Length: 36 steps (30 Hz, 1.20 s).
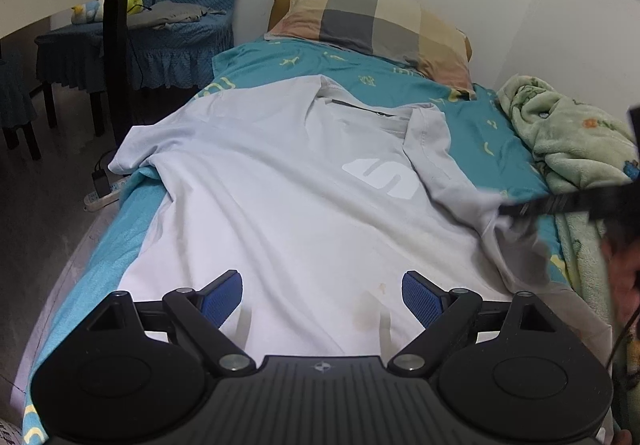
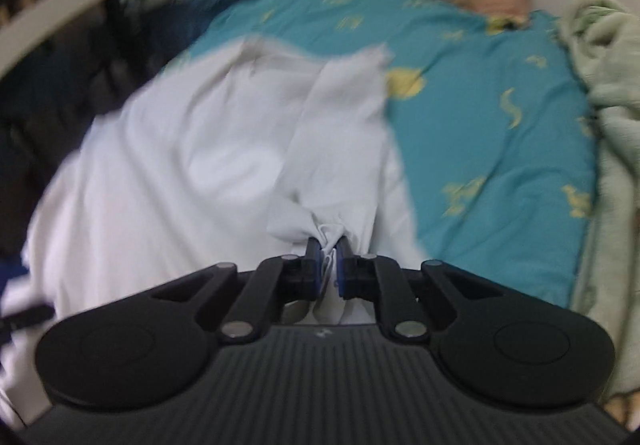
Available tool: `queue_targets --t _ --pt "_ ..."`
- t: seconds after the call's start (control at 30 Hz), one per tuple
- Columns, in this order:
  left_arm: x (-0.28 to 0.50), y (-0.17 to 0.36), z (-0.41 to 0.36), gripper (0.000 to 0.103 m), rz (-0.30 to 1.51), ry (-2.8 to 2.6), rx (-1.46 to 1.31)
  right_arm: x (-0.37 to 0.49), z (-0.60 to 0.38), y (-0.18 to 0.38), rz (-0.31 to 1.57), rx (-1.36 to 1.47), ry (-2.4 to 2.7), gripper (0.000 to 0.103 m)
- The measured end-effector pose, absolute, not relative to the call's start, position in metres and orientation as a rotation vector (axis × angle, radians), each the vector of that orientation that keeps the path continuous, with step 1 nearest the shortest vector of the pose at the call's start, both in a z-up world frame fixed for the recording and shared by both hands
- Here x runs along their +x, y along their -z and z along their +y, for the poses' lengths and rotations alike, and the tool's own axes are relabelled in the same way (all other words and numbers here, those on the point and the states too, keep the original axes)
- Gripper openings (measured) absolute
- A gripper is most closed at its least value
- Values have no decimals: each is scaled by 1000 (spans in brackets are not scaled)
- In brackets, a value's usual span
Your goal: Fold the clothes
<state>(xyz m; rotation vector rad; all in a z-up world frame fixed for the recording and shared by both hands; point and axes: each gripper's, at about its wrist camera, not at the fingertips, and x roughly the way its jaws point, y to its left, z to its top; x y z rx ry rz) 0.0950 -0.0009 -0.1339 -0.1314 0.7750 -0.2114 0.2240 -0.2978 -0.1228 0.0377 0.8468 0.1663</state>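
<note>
The T-shirt [image 1: 280, 205] lies spread on the bed [image 1: 492, 133]. The left gripper [image 1: 322, 297] angles downward above its hem, jaws wide. The right gripper [image 2: 327, 265], angled downward, clamps a bunched sleeve.

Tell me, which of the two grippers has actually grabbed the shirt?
The right gripper: its blue pads are clamped on a bunched fold of the pale shirt. The left gripper hangs wide open above the shirt, holding nothing.
</note>
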Motion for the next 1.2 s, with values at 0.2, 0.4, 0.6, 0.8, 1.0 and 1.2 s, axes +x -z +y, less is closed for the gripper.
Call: queue_targets --t 0.2,0.4,0.6,0.8,1.0,1.2 --pt "96 135 -1 89 785 198 -120 256 -360 86 700 171 15 9" --pt "105 142 0 89 810 190 -111 283 -430 124 593 214 296 9" --pt "125 154 -3 89 829 177 -57 299 -451 183 733 200 354 11" --pt "144 156 7 89 816 146 -26 298 -448 168 662 282 286 36" --pt "196 145 10 89 782 172 61 293 -425 139 544 283 143 69" --pt "307 149 -10 88 674 237 171 340 -366 147 599 164 -89 68"
